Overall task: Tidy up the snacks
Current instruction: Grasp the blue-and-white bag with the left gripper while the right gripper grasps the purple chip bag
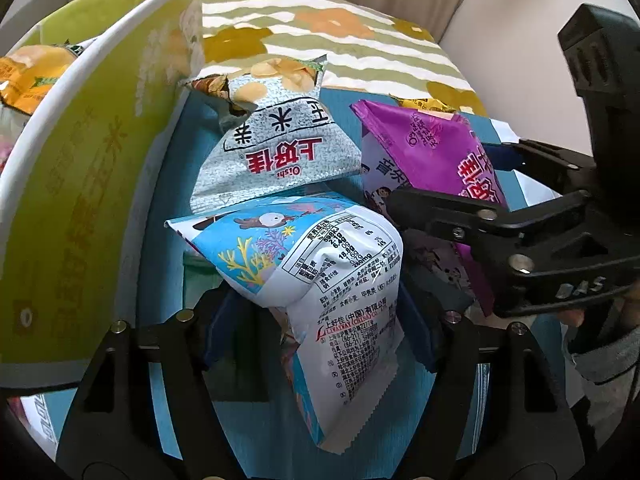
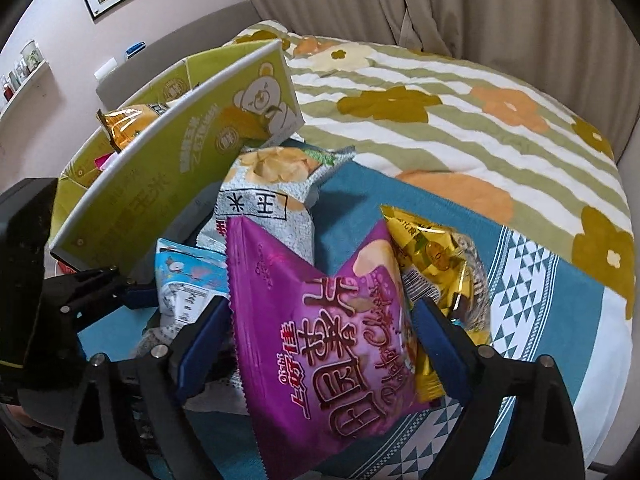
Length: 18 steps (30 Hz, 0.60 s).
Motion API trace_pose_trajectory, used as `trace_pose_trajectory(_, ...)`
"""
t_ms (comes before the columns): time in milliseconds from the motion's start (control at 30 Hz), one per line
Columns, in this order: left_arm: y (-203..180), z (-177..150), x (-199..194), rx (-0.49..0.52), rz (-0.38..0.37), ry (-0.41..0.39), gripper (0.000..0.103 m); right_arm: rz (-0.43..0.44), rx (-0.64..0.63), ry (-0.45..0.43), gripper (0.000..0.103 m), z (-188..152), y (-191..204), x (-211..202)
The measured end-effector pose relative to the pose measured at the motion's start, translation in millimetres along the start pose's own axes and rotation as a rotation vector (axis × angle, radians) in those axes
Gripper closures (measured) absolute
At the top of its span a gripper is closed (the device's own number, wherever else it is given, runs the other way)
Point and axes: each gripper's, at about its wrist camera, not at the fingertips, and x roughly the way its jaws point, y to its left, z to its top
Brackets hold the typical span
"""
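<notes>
Blue-and-white crinkly foil, the fish-print packet [image 1: 320,280] sits pinched between the left claw [image 1: 316,320] pads, ready to lift toward the green carton [image 1: 80,184] open at its left. The right claw [image 2: 320,340] straddles the purple packet [image 2: 320,320], pads at its edges; I cannot tell whether they press.

box [image 2: 168,152] left | purple bag [image 2: 320,344] centre | gold bag [image 2: 436,264] right

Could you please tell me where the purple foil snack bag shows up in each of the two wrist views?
Left wrist: purple foil snack bag right of centre, behind the other gripper's black finger.
Right wrist: purple foil snack bag low centre, between the blue pads.
Shared landmark: silver-grey speckled snack bag.
</notes>
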Motion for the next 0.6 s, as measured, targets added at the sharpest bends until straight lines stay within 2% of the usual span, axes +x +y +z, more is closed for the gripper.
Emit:
trace_pose_trajectory(100,-1.3,-2.3,-2.6,0.009,0.010,0.002,0.035,0.000,0.016,0.017,0.013,-3.2,-2.5,4.6)
trace_pose_trajectory(167,-2.2,-4.1,-5.2,0.013,0.012,0.003,0.035,0.006,0.024,0.020,0.017,-6.2,-2.6,5.7)
trace_pose_trajectory(233,-3.8,-5.8,-7.2,0.021,0.012,0.011,0.035,0.005,0.026,0.020,0.028,-8.5,-2.2,4.5)
trace_pose_trajectory(333,-6.1,-8.5,-13.0,0.032,0.019,0.005,0.036,0.014,0.043,0.017,0.036,-10.9,-1.9,2.1)
trace_pose_trajectory(600,-13.4,-11.3,-43.6,0.038,0.013,-0.028,0.036,0.034,0.103,-0.030,0.038,-15.9,2.6,-23.3)
